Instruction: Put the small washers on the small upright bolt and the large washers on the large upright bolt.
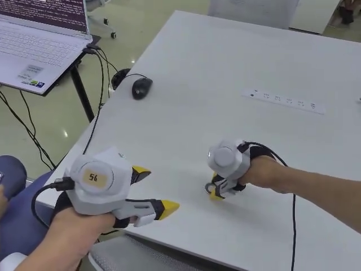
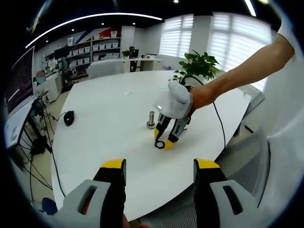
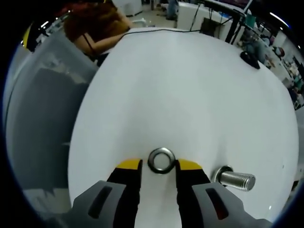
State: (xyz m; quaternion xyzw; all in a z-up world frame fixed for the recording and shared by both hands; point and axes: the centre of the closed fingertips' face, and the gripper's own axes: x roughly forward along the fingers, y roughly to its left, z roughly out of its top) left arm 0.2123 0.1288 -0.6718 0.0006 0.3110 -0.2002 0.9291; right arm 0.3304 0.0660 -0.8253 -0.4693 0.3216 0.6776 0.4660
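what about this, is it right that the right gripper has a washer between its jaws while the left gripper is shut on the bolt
Not quite. The left gripper is open and empty. The left gripper view shows the bolt standing on the table beside the right gripper. The right gripper does have a washer between its jaws.

In the head view my right gripper [image 1: 216, 193] has its jaws mostly covered by its own body and my hand. Seen past my left gripper [image 2: 160, 164], the bolt [image 2: 151, 118] just behind the right one is too small to size. The washer [image 3: 161, 160] sits between my right jaw tips; whether they pinch it, I cannot tell.
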